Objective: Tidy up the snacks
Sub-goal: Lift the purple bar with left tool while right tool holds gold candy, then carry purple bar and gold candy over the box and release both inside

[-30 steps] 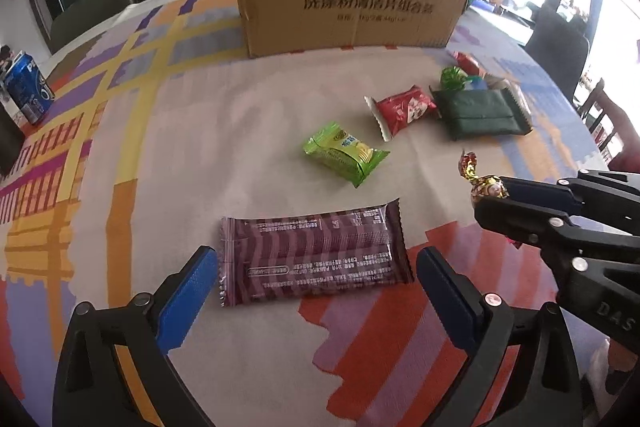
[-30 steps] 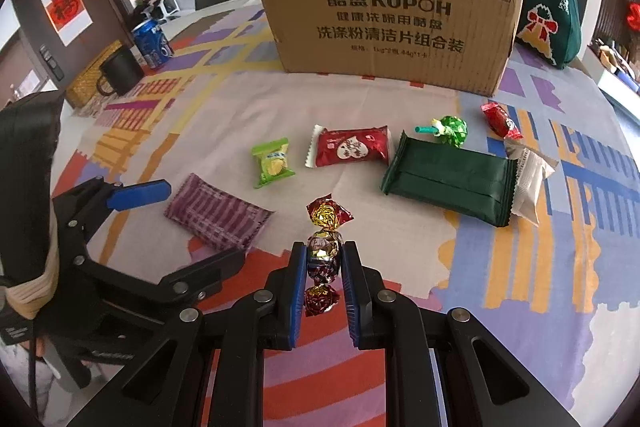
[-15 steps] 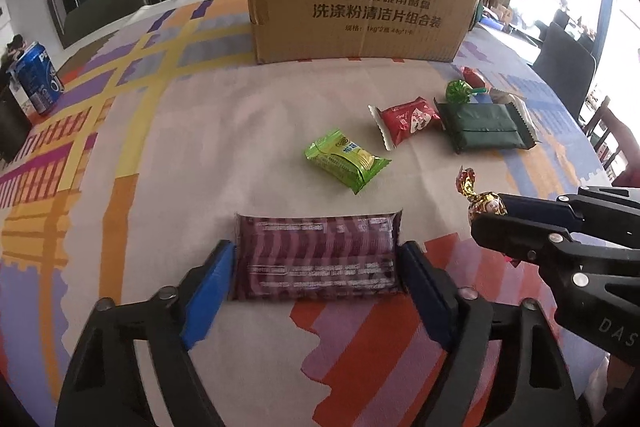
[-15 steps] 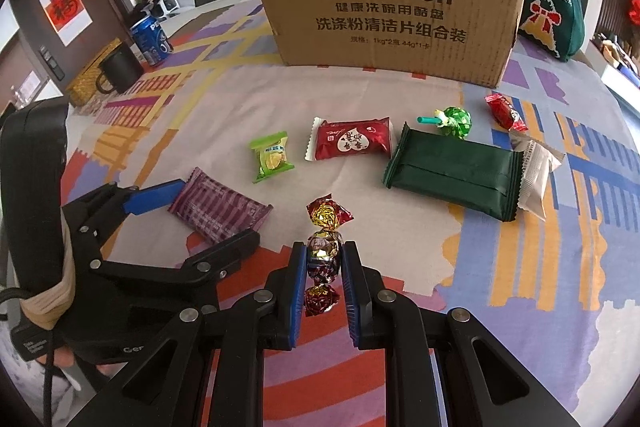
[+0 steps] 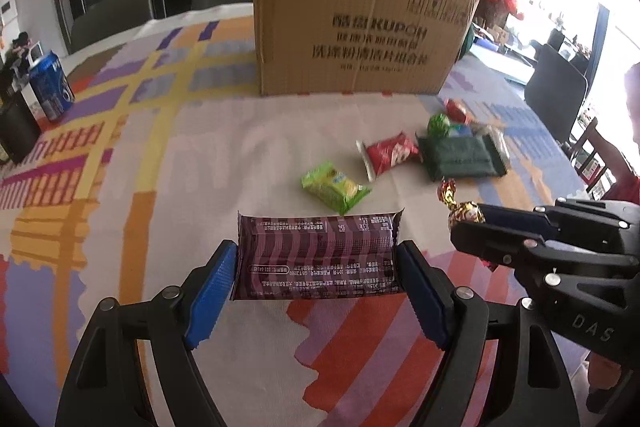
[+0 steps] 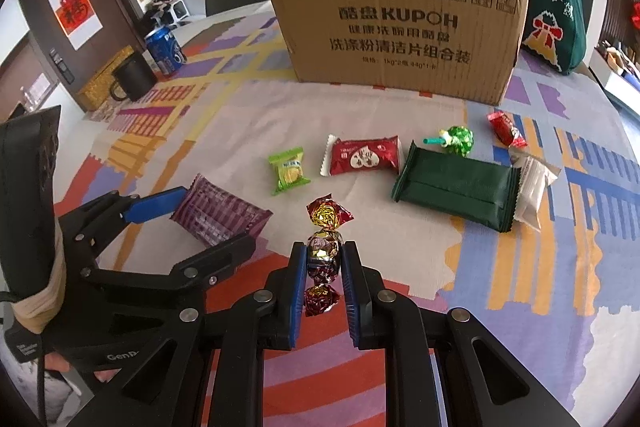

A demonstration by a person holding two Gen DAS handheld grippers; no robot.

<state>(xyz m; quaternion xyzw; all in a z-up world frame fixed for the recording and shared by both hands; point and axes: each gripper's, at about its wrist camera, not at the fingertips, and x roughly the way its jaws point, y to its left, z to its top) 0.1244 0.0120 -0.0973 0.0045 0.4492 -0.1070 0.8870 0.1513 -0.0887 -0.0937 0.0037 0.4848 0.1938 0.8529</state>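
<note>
The purple snack bar (image 5: 316,255) is sitting crosswise between the blue pads of the left hand-held gripper (image 5: 316,267), which is gripping it by its two short ends; the jaws have just been closing onto it. In the left wrist view the bar is tilting up off the patterned surface (image 5: 180,163), its printed back facing the camera. From the right wrist view the same bar (image 6: 220,215) is showing at the left, clamped in the left hand-held gripper (image 6: 200,219).

The right hand-held gripper (image 6: 322,267) is standing nearly closed, pinching a foil-wrapped candy (image 6: 324,247) upright between its pads, one twisted end sticking up above the fingertips and the other hanging below. In the left wrist view this candy (image 5: 464,211) is poking out of the right hand-held gripper (image 5: 472,223) just to the right of the bar.

Further out on the surface a green packet (image 6: 289,175), a red packet (image 6: 366,157) and a long dark green pack (image 6: 456,185) are lying in a loose row. A green lollipop (image 6: 458,139) is resting just behind the dark green pack, a white packet (image 6: 534,187) is touching its right end, and a small red candy (image 6: 504,127) is lying near the lollipop. A cardboard box (image 6: 400,23) is standing behind them all. A blue can (image 6: 165,51) and a black mug (image 6: 134,77) are standing far off at the left edge.
</note>
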